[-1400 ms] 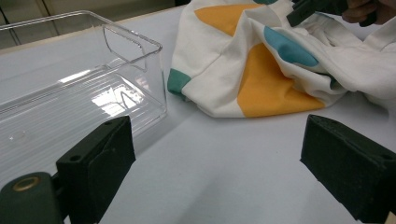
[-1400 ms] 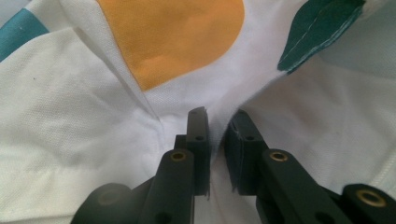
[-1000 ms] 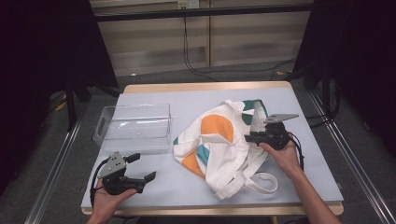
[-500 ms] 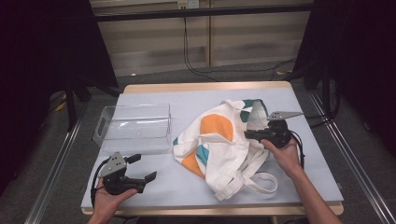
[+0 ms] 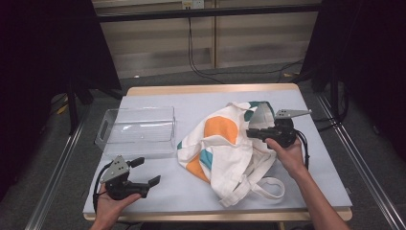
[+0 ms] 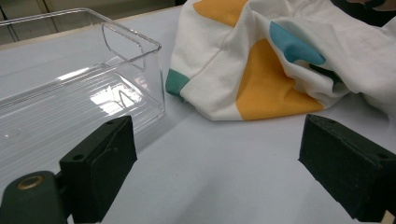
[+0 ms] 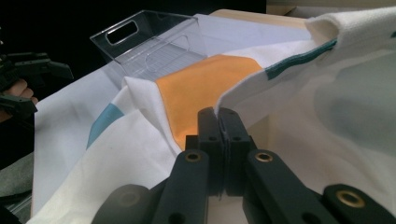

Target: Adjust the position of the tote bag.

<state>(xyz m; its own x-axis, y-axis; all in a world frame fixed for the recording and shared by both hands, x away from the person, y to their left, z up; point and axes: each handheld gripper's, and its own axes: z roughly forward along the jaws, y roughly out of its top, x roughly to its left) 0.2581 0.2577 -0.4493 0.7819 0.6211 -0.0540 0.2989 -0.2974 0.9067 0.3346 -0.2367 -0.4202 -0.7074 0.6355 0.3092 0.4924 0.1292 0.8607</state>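
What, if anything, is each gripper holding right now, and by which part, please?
The right gripper is shut on the tote bag, pinching the edge of its opening. The left gripper is open and holds nothing.

In your left tool view the bag (image 6: 280, 60) runs off the top and right edges, and the bin (image 6: 70, 93) is cut at the left. In your right tool view the bag hides the worktop beneath, and the pinched fabric edge vanishes between the pads (image 7: 208, 140).
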